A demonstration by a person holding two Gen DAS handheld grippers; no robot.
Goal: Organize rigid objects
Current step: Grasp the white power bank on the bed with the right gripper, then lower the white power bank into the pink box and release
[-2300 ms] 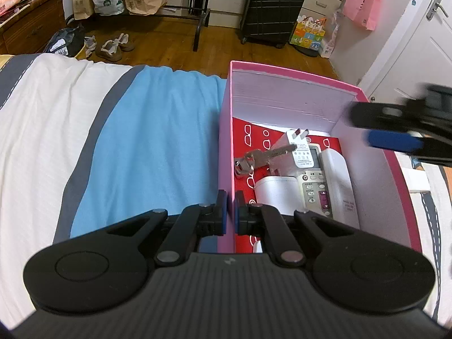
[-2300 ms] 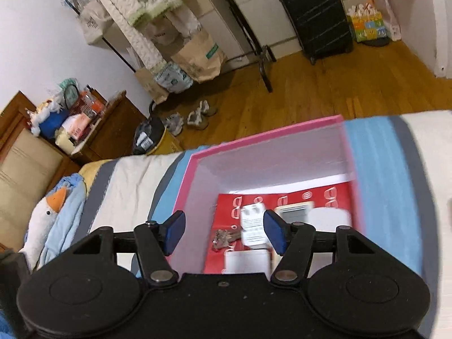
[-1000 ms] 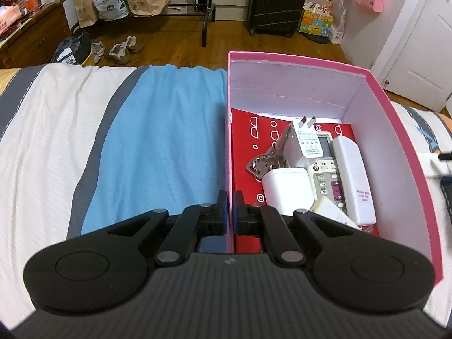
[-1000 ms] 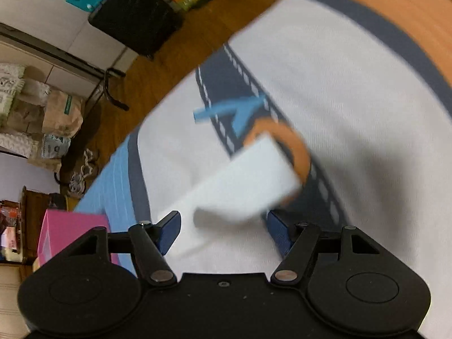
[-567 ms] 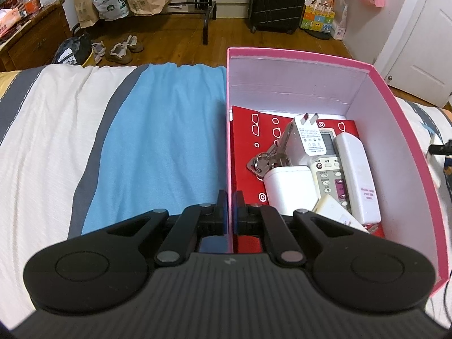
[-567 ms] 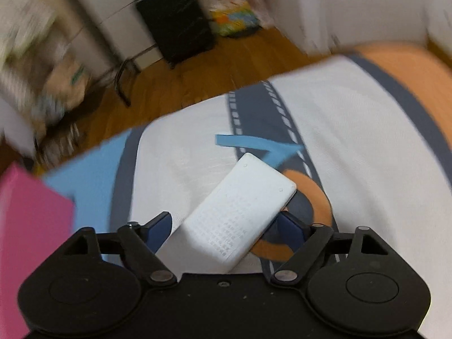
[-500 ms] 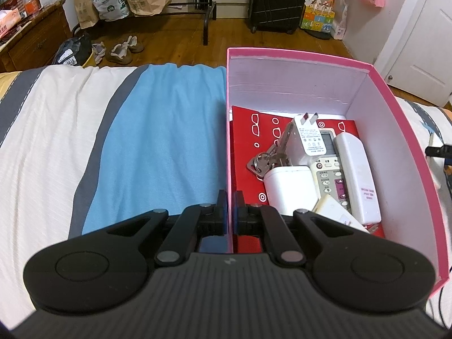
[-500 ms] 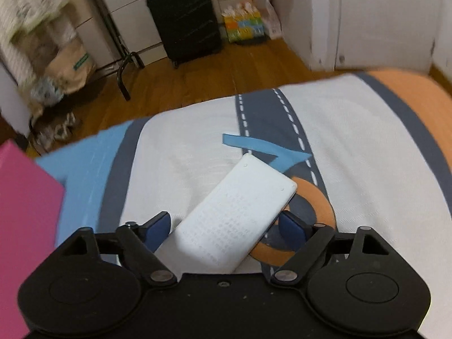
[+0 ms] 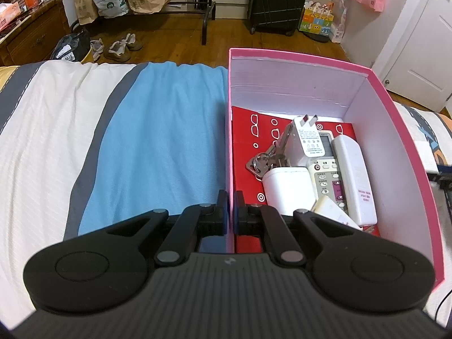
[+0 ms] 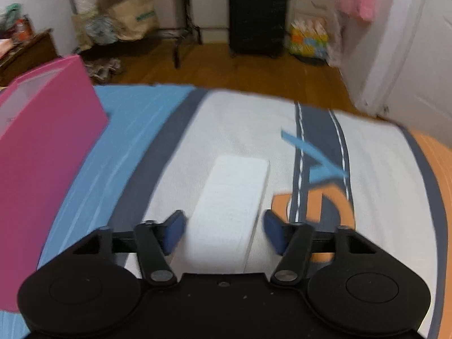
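free: striped bedspread [image 9: 84, 147] left of pink box [image 9: 299, 56] | blocked: box floor crowded, far strip bare

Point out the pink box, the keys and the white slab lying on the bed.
pink box [image 9: 395, 152]: left wrist view, inner face of its right wall.
keys [image 9: 264, 162]: left wrist view, the ring end of the bunch.
white slab [image 10: 231, 200]: right wrist view, middle of its top face.

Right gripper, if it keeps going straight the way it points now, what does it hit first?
Most likely the flat white rectangular block lying on the striped bedspread. It sits between the right gripper's open, just-closing jaws, apparently untouched; blur obscures depth.
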